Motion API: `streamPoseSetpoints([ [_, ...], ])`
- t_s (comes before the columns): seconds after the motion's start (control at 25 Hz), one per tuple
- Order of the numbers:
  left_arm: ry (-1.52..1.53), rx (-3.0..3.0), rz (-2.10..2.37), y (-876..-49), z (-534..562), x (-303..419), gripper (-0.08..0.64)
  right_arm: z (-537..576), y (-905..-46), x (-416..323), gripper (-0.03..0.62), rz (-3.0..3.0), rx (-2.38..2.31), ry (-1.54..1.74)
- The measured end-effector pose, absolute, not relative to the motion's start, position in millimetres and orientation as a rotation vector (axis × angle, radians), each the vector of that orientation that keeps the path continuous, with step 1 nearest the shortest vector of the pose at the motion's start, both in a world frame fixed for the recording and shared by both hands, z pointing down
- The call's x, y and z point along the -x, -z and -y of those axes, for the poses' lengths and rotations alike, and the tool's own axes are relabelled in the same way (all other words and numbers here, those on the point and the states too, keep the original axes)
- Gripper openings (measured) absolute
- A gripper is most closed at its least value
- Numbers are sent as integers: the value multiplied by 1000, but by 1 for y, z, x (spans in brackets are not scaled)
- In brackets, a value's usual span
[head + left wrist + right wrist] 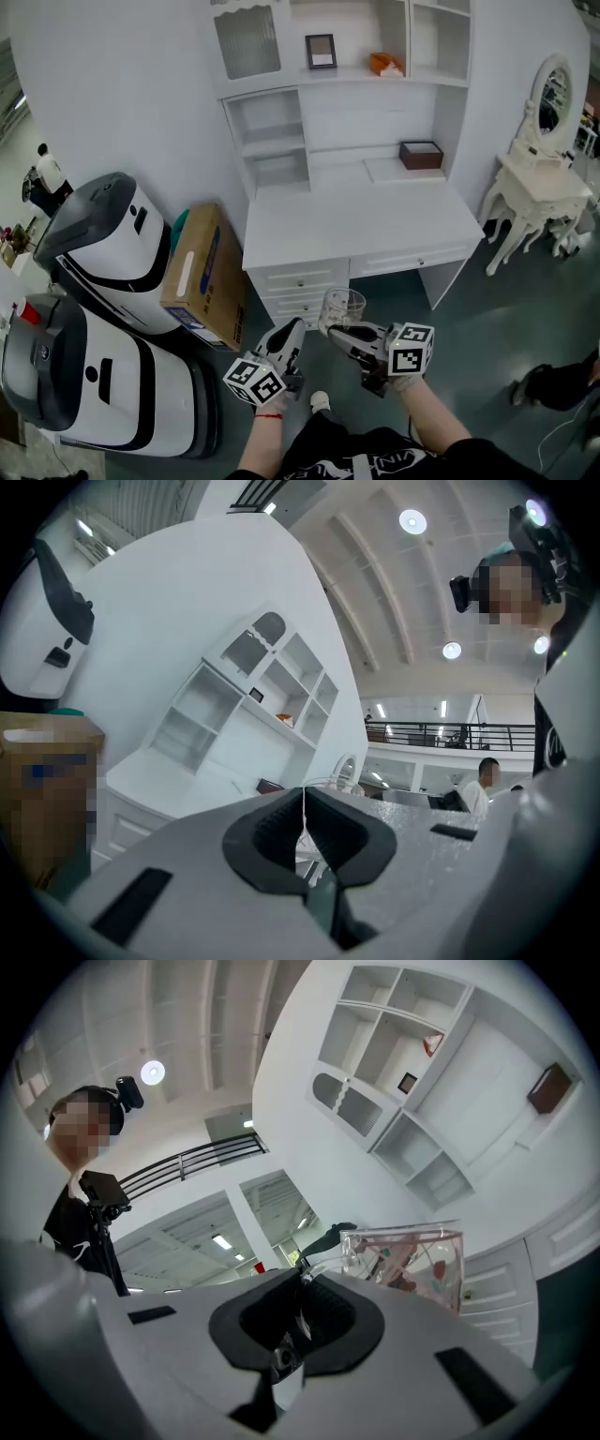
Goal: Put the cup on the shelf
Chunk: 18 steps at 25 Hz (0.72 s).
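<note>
Over on the left stand two white-and-grey rounded machines (103, 253) on the dark floor (487, 309), and a brown cardboard box (202, 277) leans between them and the desk. The person stands in front of the drawers with both tools raised.

The left claw (291, 330) is closed with nothing in it: in the left gripper view its dark pads meet along a thin line (303, 813). It points up toward the desk and sits just to the left of the cup.

The clear glass cup with a pinkish pattern (342, 306) is up in the air, upright, above the floor and in front of the desk's drawers, well short of any shelf. It sits at the very tip of the right claw (336, 332). In the right gripper view the jaws are pinched nearly together on the cup's near edge (300, 1288), and the body of the cup (417, 1265) stands out beyond them to the right.

Behind is the white worktop (366, 220), and the white shelf unit (272, 141) rises from it. The unit holds a small dark picture frame (321, 51), an orange thing (385, 65) and a dark brown box (421, 155). Far right stands a white dressing table with an oval mirror (539, 178).
</note>
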<state>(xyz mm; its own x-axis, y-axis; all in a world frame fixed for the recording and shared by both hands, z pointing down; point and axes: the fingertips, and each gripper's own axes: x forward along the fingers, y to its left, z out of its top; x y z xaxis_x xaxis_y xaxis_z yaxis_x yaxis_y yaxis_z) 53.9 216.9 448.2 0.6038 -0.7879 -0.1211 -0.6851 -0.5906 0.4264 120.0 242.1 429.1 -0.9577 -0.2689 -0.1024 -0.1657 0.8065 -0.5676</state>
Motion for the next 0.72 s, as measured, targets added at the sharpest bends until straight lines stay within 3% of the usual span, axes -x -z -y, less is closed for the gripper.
streamPoseSetpoints([
  [0.72, 387, -2513, 1131, -449, -36, 20, 11, -61, -427, -39, 11, -2802, 373, 850],
])
